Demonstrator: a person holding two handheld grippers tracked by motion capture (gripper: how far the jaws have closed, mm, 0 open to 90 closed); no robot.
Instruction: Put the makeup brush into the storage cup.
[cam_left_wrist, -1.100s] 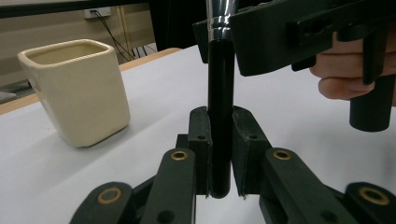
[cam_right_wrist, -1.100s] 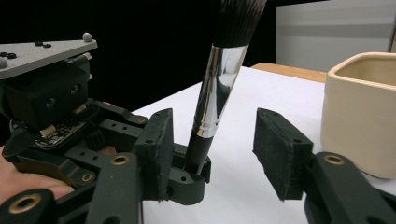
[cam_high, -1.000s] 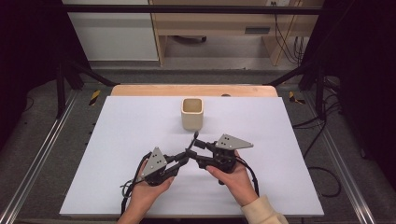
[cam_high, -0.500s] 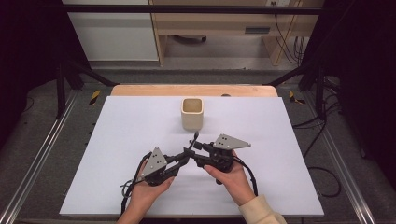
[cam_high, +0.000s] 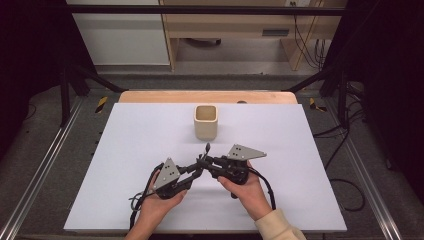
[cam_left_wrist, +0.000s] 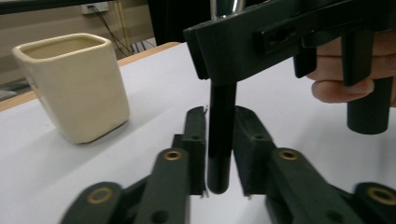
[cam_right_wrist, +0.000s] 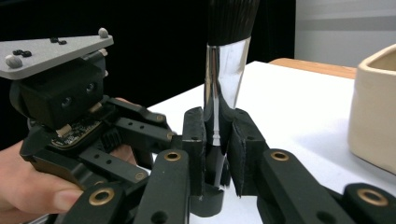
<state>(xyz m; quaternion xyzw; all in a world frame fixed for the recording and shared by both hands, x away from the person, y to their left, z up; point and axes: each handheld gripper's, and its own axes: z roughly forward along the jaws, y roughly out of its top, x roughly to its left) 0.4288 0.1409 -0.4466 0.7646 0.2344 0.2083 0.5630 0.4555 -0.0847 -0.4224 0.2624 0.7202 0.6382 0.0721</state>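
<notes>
A makeup brush (cam_high: 206, 151) stands upright between my two grippers, over the white board's near middle. It has dark bristles, a silver ferrule (cam_right_wrist: 225, 65) and a black handle (cam_left_wrist: 222, 140). My right gripper (cam_right_wrist: 219, 122) is shut on the base of the ferrule, and its jaws have just been closing. My left gripper (cam_left_wrist: 220, 119) sits lower with the handle's end between its pads. Its jaws have just been opening, and a thin gap shows beside the handle. In the high view the left gripper (cam_high: 198, 169) meets the right gripper (cam_high: 207, 161) tip to tip.
A cream square cup (cam_high: 205, 121) stands upright just beyond the grippers, also seen as the cup (cam_left_wrist: 74, 88) and cup (cam_right_wrist: 376, 112). The white board (cam_high: 125, 150) lies on a wooden table. Metal rails and cables run along both sides.
Both hands have stayed where they were. The right gripper's jaws have drawn in around the brush, which stands a little straighter.
</notes>
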